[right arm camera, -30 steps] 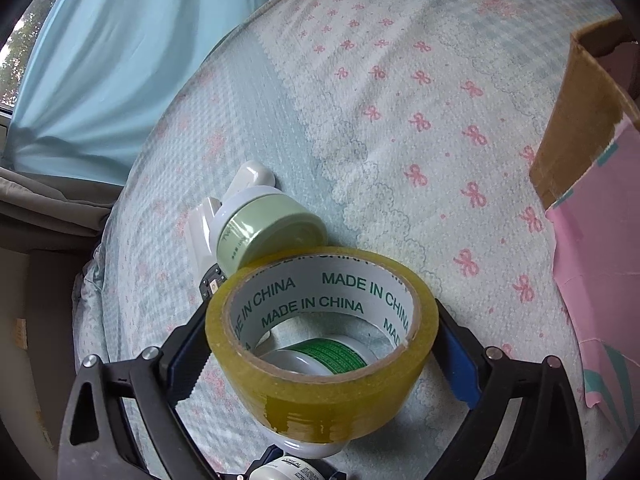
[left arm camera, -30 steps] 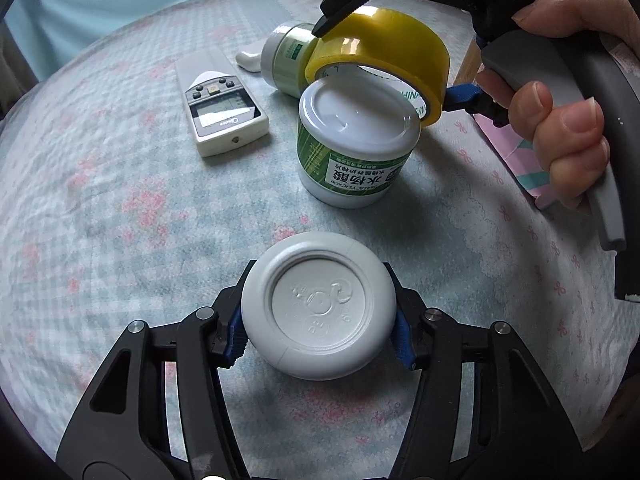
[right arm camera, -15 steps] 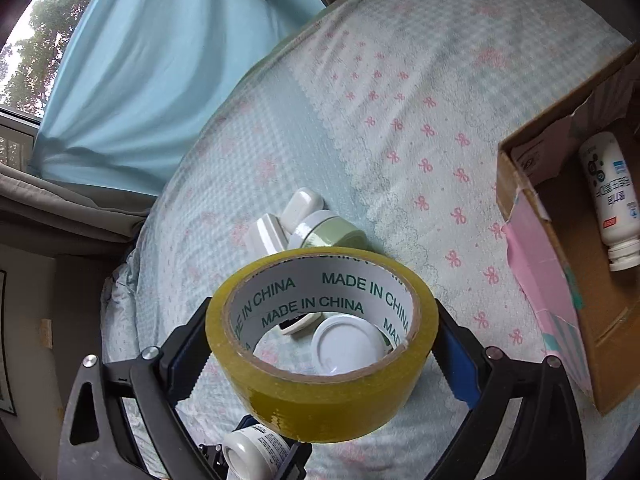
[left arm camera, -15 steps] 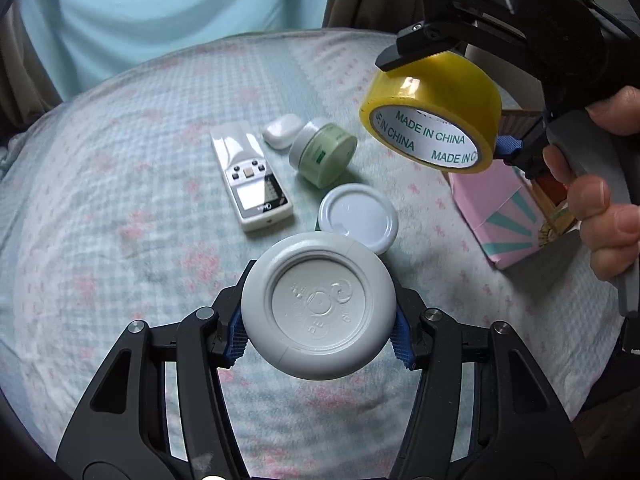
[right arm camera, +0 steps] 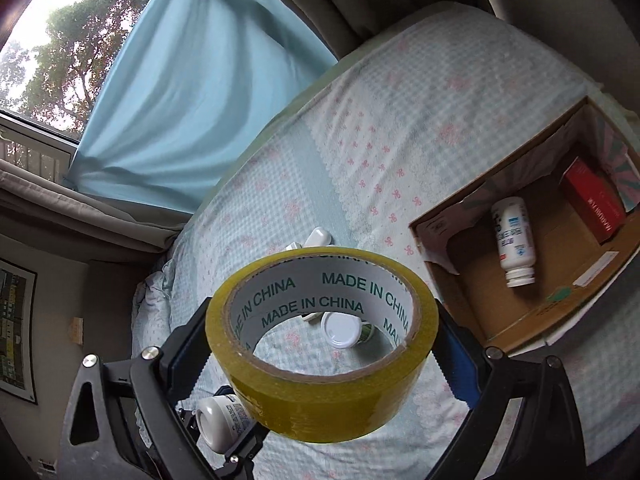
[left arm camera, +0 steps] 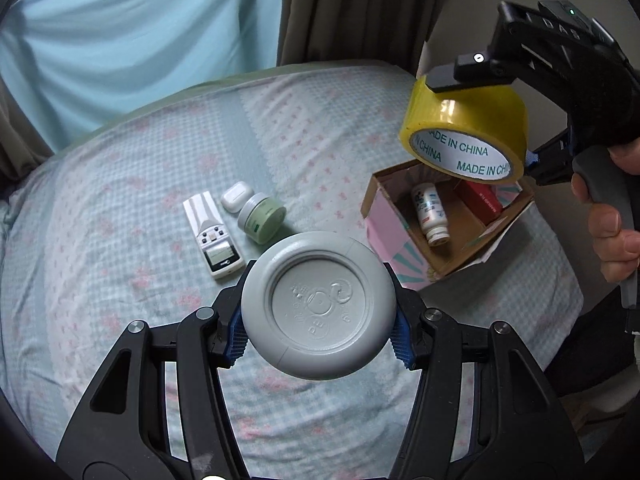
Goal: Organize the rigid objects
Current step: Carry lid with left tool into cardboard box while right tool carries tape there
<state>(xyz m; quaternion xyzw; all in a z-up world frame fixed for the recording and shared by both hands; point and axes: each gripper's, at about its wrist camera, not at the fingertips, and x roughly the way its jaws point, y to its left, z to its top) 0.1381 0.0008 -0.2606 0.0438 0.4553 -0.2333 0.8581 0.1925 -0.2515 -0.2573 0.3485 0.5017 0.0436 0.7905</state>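
Left gripper [left arm camera: 319, 336]: fingers [left arm camera: 236, 340] clamped on the sides of a round grey-white plastic bottle [left arm camera: 319, 311], seen bottom-on with embossed marks in its recessed base, held up in the air above the bed [left arm camera: 120, 280]. Blue ribbed pads pressed against the bottle on both flanks.

Right gripper [right arm camera: 320, 344]: fingers [right arm camera: 460, 364] closed on a yellow roll of packing tape [right arm camera: 322, 336], gripped across its outer wall, white core printed "MADE IN CHINA" in green. In the left wrist view, same roll [left arm camera: 464, 136] seen high at the upper right, above the open cardboard box with pink sides [left arm camera: 384, 236], with a person's hand [left arm camera: 612, 216] wrapped around the grey handle.

Inside the box [right arm camera: 568, 312]: a white plastic bottle with a printed label [right arm camera: 514, 240] lying on its side, and a red carton [right arm camera: 596, 200] beside it, apart from the bottle.

Left on the bed, covered in pale blue checked cloth with pink bows: a white remote control with a small screen [left arm camera: 214, 236], a white earbud case [left arm camera: 237, 197] just beside a pale green round jar [left arm camera: 262, 218], the three close together. Through the tape's hole in the right wrist view, a white-lidded jar with a green label [right arm camera: 342, 330] standing on the cover.
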